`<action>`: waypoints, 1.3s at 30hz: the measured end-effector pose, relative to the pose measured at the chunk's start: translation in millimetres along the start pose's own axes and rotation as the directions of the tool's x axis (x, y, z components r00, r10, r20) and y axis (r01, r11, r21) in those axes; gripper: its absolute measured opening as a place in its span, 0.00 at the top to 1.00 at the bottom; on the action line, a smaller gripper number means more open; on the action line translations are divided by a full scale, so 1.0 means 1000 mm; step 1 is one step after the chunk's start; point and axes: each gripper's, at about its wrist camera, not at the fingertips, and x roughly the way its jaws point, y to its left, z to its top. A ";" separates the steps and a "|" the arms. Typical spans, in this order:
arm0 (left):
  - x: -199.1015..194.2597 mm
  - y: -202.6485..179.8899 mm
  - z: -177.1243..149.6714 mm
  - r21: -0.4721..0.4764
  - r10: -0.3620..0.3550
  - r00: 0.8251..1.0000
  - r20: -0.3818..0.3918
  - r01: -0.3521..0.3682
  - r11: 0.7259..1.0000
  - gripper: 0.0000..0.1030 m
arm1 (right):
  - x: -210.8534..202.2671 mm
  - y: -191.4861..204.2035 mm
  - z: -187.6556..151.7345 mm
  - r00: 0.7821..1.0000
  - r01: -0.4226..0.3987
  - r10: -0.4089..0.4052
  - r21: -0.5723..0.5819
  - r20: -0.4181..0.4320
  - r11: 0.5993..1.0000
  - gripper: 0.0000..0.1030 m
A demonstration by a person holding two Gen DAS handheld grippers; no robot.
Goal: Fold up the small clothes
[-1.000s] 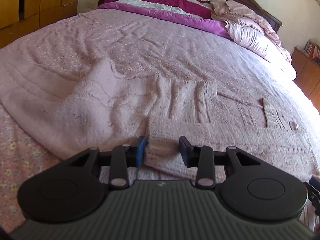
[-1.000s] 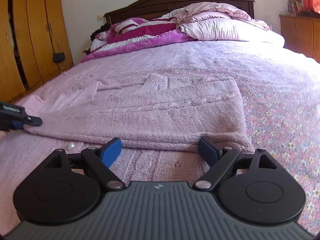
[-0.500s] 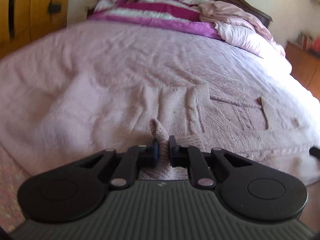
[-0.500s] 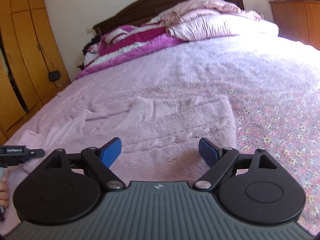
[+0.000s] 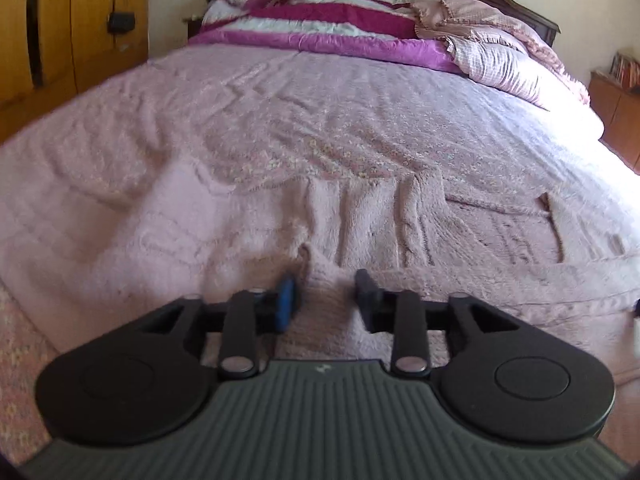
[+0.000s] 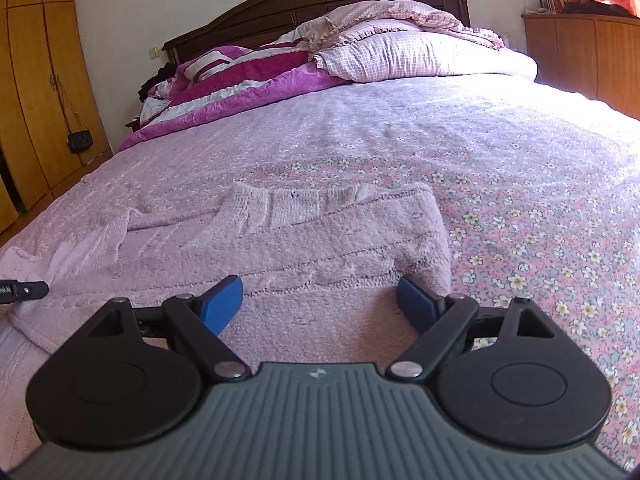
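A pale pink knitted sweater [image 5: 360, 224] lies flat on the bed, its ribbed collar [image 6: 304, 204] toward the headboard in the right wrist view. My left gripper [image 5: 325, 296] is open, its jaws a small way apart on either side of a raised cuff or fold [image 5: 320, 276] of the sweater, which it no longer pinches. My right gripper [image 6: 320, 304] is wide open and empty, low over the sweater's near hem [image 6: 320, 280]. The tip of the left gripper [image 6: 24, 291] shows at the left edge of the right wrist view.
The bed has a pink flowered cover [image 6: 540, 208]. A magenta quilt [image 5: 320, 20] and checked pillows [image 6: 420, 56] are piled at the headboard. A wooden wardrobe [image 5: 60, 20] stands on the left, a wooden cabinet [image 6: 592, 56] on the right.
My left gripper closed on the sweater's cuff half a second ago and has now opened, leaving the fold standing. My right gripper stayed open and moved back down toward the hem.
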 end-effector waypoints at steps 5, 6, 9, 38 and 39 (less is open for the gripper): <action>-0.020 -0.005 -0.006 0.050 0.029 1.000 -0.003 -0.029 0.998 0.40 | 0.000 0.002 0.000 1.000 0.004 -0.004 -0.005 0.001 1.000 0.13; -0.024 -0.006 -0.008 0.066 0.035 0.999 -0.001 -0.035 0.997 0.40 | 0.000 0.002 0.000 1.000 0.003 -0.003 -0.004 0.001 1.000 0.13; -0.033 -0.008 -0.012 0.092 0.056 0.998 0.010 -0.056 0.994 0.40 | -0.005 0.004 0.001 1.000 0.004 -0.004 -0.002 0.004 1.000 0.13; -0.072 0.146 0.022 -0.205 0.244 0.969 -0.041 -0.247 0.947 0.36 | -0.125 0.066 -0.054 0.996 -0.087 0.088 -0.017 0.005 0.996 0.07; -0.069 0.153 0.024 -0.216 0.253 0.966 -0.044 -0.257 0.942 0.36 | -0.123 0.067 -0.058 0.997 -0.075 0.074 -0.014 -0.008 0.997 0.07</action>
